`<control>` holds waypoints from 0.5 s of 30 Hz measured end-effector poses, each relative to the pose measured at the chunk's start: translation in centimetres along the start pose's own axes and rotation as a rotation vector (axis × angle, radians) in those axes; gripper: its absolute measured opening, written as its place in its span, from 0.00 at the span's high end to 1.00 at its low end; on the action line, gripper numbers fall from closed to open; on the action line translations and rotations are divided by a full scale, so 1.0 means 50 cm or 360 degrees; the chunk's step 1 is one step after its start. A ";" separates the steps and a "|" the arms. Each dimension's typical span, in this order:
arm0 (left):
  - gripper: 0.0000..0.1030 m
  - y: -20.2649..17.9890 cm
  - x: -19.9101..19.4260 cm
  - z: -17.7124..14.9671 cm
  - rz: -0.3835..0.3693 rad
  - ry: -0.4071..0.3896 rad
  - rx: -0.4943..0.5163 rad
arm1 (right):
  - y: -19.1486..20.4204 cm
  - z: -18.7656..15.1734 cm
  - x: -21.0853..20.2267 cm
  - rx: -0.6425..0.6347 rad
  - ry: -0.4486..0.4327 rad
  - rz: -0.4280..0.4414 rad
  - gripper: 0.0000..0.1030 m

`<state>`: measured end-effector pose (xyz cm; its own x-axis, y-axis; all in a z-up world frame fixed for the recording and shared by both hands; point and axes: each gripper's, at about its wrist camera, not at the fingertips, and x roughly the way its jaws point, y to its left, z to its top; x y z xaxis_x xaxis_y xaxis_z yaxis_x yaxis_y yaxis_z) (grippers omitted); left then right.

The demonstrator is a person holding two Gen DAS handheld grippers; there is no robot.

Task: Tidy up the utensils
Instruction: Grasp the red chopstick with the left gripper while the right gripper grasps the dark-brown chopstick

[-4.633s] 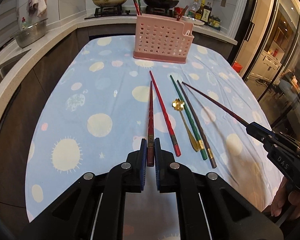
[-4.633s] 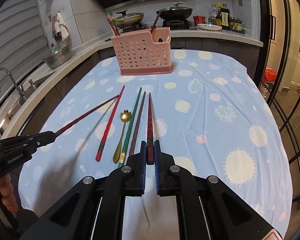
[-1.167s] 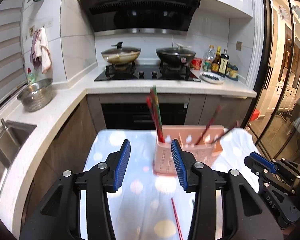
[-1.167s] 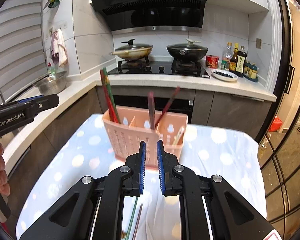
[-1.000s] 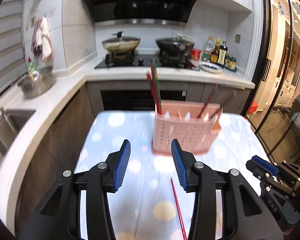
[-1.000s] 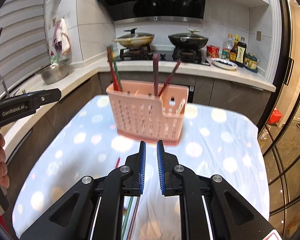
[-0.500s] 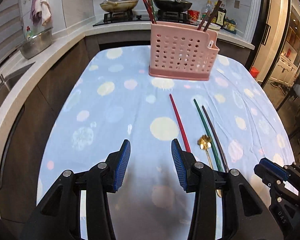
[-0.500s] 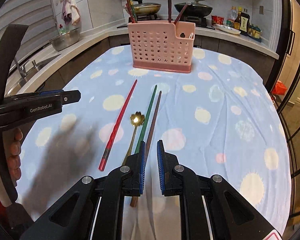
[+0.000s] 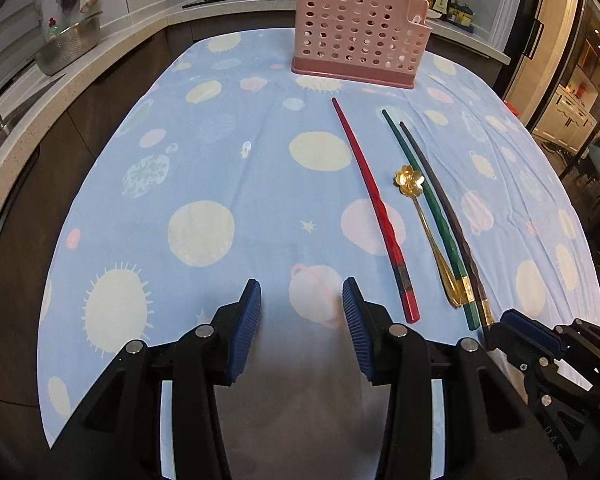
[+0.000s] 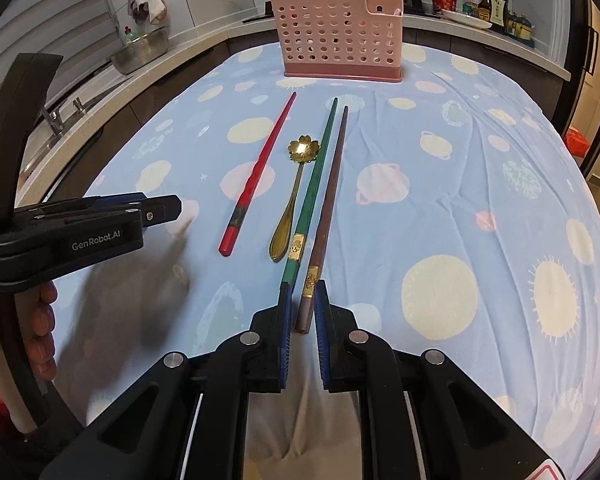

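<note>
Over the near end of the blue spotted desk [image 9: 200,140], from the left wrist: left tool [image 9: 302,308] spread wide apart, holding nothing, only bare desk below. Off to its right, in a row on the desk: long red chopstick [image 9: 374,204], little gold spoon with a flower bowl [image 9: 410,178], long green chopstick [image 9: 432,216], long dark brown chopstick [image 9: 444,204]. Spoon handle tucked right beside the green one, maybe touching. At the far end, tall pink plastic holder with round holes [image 9: 356,40], standing upright. Likely trouble on this side: reaching for the red chopstick and only pushing it along the desk, not getting a grip. Easy to shove it into the spoon too.

From the right wrist: right tool [image 10: 303,300] almost closed, just a thin gap, with the thick end of the brown chopstick lying in that gap. Not squeezed yet, as far as can be seen. Green chopstick end just beside the tool's left side. Likely trouble here: pinching the green one as well, or knocking it into the spoon. Gripped so near the end, likely to droop and swing at the thin tip, then miss the holder or tip it over. Likely to slip out too if pinched too softly.
</note>
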<state>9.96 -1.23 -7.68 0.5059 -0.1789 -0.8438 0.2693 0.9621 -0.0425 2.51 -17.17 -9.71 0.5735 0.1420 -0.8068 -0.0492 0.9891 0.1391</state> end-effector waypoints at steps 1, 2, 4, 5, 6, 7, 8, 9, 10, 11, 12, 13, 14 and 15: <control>0.61 -0.002 0.000 -0.002 -0.0003 0.0003 0.0003 | 0.001 -0.001 0.004 0.0001 0.0005 -0.0001 0.88; 0.61 -0.004 0.000 -0.004 -0.0008 0.0006 0.0007 | 0.001 -0.001 0.006 0.0003 0.0006 -0.0002 0.88; 0.61 -0.006 -0.001 -0.006 -0.0015 0.0012 0.0012 | 0.000 0.000 0.009 0.0005 0.0003 -0.0014 0.88; 0.61 -0.008 0.000 -0.008 -0.0018 0.0015 0.0015 | 0.000 0.001 0.011 0.0005 0.0003 -0.0020 0.88; 0.61 -0.009 0.000 -0.009 -0.0020 0.0019 0.0016 | -0.001 0.001 0.015 0.0005 0.0009 -0.0022 0.88; 0.61 -0.011 0.000 -0.009 -0.0026 0.0021 0.0018 | -0.002 0.001 0.018 0.0007 0.0013 -0.0022 0.88; 0.61 -0.014 0.000 -0.011 -0.0036 0.0024 0.0021 | -0.002 0.001 0.021 0.0009 0.0019 -0.0023 0.88; 0.61 -0.017 0.001 -0.011 -0.0045 0.0028 0.0024 | -0.003 0.002 0.024 0.0008 0.0022 -0.0023 0.88; 0.61 -0.020 0.001 -0.011 -0.0053 0.0031 0.0029 | -0.004 0.001 0.025 0.0008 0.0019 -0.0023 0.88; 0.61 -0.024 0.002 -0.012 -0.0056 0.0033 0.0035 | -0.004 0.002 0.024 0.0010 0.0018 -0.0022 0.88; 0.61 -0.028 0.003 -0.012 -0.0058 0.0034 0.0043 | -0.005 0.003 0.025 0.0012 0.0018 -0.0020 0.88; 0.61 -0.031 0.005 -0.011 -0.0062 0.0036 0.0048 | -0.007 0.003 0.025 0.0015 0.0017 -0.0019 0.88; 0.61 -0.034 0.006 -0.011 -0.0064 0.0039 0.0051 | -0.008 0.004 0.025 0.0019 0.0017 -0.0017 0.88; 0.61 -0.036 0.007 -0.011 -0.0068 0.0041 0.0054 | -0.010 0.004 0.026 0.0022 0.0018 -0.0015 0.89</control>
<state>9.20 -2.93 -8.19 0.4720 -0.2140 -0.8552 0.3181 0.9461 -0.0613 3.44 -17.48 -10.71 0.5647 0.1330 -0.8145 -0.0325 0.9898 0.1390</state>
